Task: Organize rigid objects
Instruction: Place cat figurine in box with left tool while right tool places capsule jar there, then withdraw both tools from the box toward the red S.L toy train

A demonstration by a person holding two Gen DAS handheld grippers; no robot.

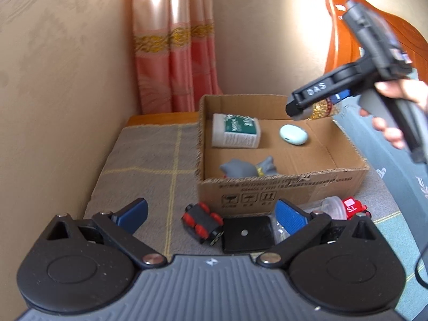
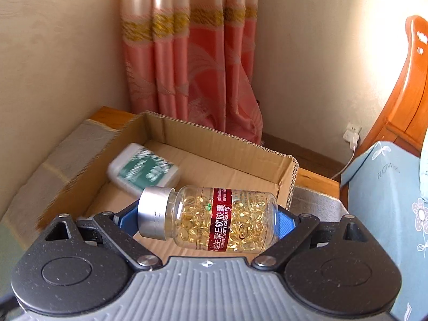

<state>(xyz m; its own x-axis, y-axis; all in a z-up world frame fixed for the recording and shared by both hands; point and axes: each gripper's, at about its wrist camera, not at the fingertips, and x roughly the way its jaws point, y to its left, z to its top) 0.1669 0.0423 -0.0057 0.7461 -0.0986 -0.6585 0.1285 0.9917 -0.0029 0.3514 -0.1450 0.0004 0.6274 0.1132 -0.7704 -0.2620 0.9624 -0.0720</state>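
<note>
Grey checked cloth (image 1: 149,157) covered the surface at my left, beneath my left gripper (image 1: 211,214), whose blue pads stood wide apart with nothing between them. Just ahead of it lay a red-wheeled toy car (image 1: 202,222) on its back, touching a black square block (image 1: 247,234). Past them sat the cardboard box (image 1: 281,190), holding a white-and-green bottle (image 1: 236,131), a pale oval case (image 1: 293,134) and a grey toy (image 1: 248,168). Over the box's right side, my right gripper (image 2: 198,218) clamped the capsule bottle (image 2: 214,218) lying crosswise, its silver cap (image 2: 155,212) to the left.
</note>
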